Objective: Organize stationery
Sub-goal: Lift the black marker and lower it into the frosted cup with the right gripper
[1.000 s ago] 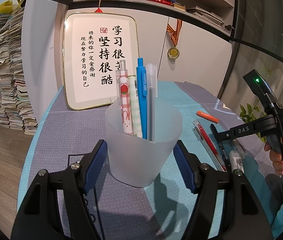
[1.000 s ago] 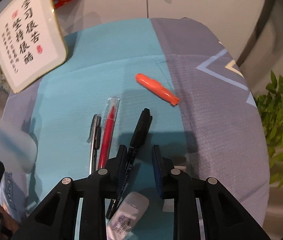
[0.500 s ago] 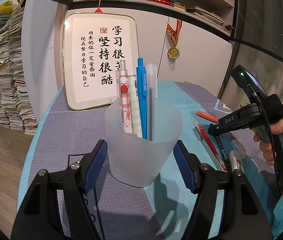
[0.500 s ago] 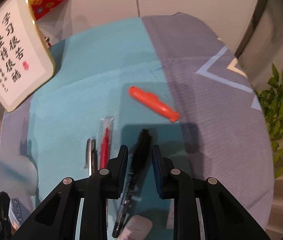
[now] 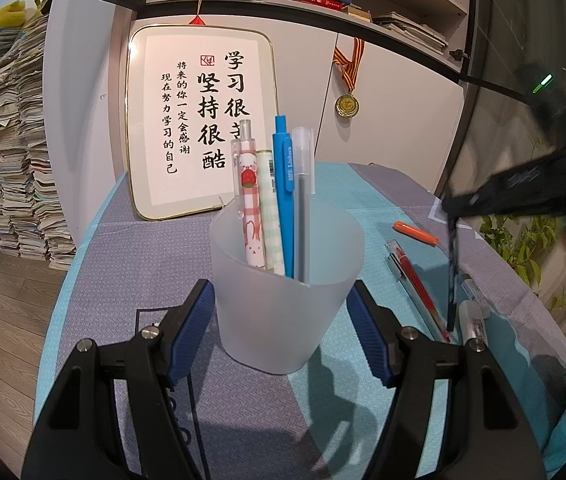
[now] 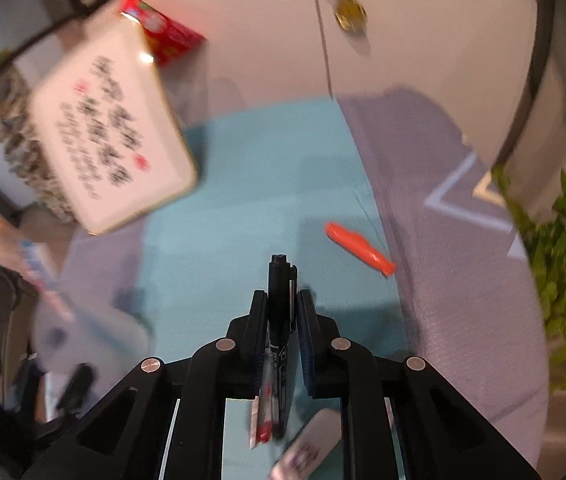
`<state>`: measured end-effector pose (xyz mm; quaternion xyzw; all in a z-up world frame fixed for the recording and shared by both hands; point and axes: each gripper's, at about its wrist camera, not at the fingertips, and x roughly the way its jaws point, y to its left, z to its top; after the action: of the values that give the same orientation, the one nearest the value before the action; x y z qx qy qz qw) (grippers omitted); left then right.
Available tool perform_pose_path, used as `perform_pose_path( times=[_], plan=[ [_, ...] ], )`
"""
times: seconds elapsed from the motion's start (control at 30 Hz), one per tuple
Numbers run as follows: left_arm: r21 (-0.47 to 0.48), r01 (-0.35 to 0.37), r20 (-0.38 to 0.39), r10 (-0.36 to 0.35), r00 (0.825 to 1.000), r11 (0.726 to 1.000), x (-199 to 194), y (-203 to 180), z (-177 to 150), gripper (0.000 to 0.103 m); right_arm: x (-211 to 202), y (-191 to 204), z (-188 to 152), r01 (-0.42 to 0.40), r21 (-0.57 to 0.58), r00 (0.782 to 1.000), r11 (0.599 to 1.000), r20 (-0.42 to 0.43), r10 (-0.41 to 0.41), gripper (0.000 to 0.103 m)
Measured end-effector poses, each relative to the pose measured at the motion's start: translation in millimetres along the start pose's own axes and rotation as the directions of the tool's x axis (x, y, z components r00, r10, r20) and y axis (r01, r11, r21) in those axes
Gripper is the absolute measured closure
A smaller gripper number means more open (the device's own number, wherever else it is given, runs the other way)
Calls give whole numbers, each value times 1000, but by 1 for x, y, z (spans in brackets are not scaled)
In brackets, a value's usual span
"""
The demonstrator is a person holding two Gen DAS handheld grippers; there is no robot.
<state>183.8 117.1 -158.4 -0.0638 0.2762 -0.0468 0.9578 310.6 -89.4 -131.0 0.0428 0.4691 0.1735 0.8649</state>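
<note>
Teal-and-grey cloth covers the worktop (image 5: pixel 131 280), where the left claw (image 5: pixel 281 320) clamps a frosted cup (image 5: pixel 283 292) of pens. Only the right wrist view shows the right claw (image 6: pixel 282 316), whose jaws have just closed, gripping a black pen (image 6: pixel 281 300) now lifted off the cloth; an orange pen (image 6: pixel 359 248) lies beyond.

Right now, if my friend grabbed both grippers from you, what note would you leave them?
Left gripper: shut on the frosted cup, holding it steady on the table.
Right gripper: jaws just closed on the black pen; it hangs from them, blurred, in the left view.
Done: four pens stand in the cup.
Left on the cloth: orange pen, red pen, a white item and others near it.
Next, probably: drop the black pen into the cup.
</note>
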Motion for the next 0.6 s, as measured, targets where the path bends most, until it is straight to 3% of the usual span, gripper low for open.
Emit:
perform_pose_path(
  times=[0.3, 0.53, 0.6],
  plan=[
    [1, 0, 0, 0, 1000, 1000, 0, 0, 0, 36, -80, 53, 3, -81, -127, 977, 989, 187, 104, 88],
    [0, 0, 0, 0, 1000, 1000, 0, 0, 0, 36, -113, 106, 9, -148, -266, 915, 952, 327, 234, 88],
    [0, 0, 0, 0, 1000, 1000, 0, 0, 0, 36, -111, 118, 11, -156, -295, 908, 943, 333, 254, 88]
  ],
)
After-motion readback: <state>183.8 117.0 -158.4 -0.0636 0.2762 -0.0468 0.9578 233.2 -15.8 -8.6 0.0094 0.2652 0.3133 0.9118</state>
